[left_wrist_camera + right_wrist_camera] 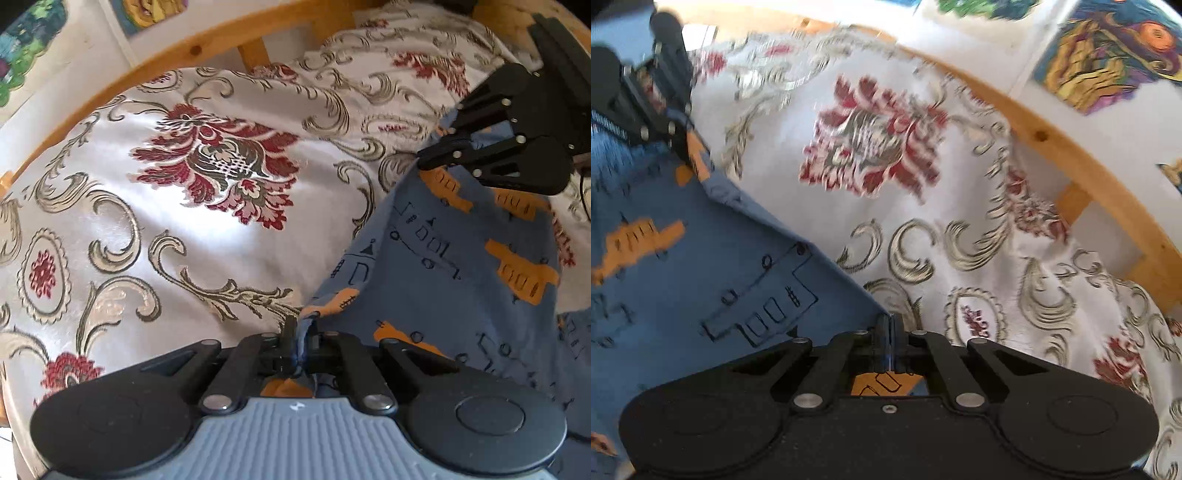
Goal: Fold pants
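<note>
We see the pants [461, 266] run off the right and lower edges of the left wrist view, so their full shape escapes us; the pinched edge vanishes between the closed left tongs [297, 343]; in the right wrist view the pants [701, 280] are cut by the left edge, and the cloth inside the right tongs [891, 339] is hidden; beyond those tongs the bedspread [923, 184] smears with motion blur, its flower pattern indistinct; the left tongs [685, 155], up to their left, are blurred and partly cropped; the wall pictures [1108, 55] are cut off by the top edge.
</note>
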Tool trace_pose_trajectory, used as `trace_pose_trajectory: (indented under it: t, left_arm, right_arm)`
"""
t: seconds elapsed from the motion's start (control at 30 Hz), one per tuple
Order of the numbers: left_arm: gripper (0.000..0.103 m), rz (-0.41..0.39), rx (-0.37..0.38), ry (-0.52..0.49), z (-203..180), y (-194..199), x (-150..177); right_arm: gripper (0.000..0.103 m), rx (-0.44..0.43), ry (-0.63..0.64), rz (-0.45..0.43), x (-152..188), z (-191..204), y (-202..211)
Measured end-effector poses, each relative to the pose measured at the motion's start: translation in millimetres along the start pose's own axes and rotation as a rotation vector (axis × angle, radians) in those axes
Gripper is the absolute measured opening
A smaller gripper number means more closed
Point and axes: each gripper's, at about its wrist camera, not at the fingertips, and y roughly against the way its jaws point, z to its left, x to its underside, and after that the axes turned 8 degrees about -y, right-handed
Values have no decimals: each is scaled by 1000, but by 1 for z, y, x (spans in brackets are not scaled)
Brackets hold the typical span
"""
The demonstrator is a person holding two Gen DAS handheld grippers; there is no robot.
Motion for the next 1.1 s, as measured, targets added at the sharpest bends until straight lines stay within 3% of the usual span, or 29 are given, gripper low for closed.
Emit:
trace_pose_trajectory:
  t: [0.2,0.53,0.83,0.97,1.1]
  left_arm:
    - [2,-46,1,14,-7,23,12]
    - [3,-131,43,12,-29,68,29]
    - [3,-170,90,-83,-73,111,55]
    - [3,-170,95,-135,-98,126,75]
    - [3,-163,70,-140,-115,132,98]
  right_arm:
    - [0,4,11,-62,5,6,48]
    - [0,-31,-20,-57,33,34,135]
    - [0,-44,-54,-10,71,90,210]
    - [0,-72,-137,28,87,118,237]
    - [0,-85,-79,55,100,164,252]
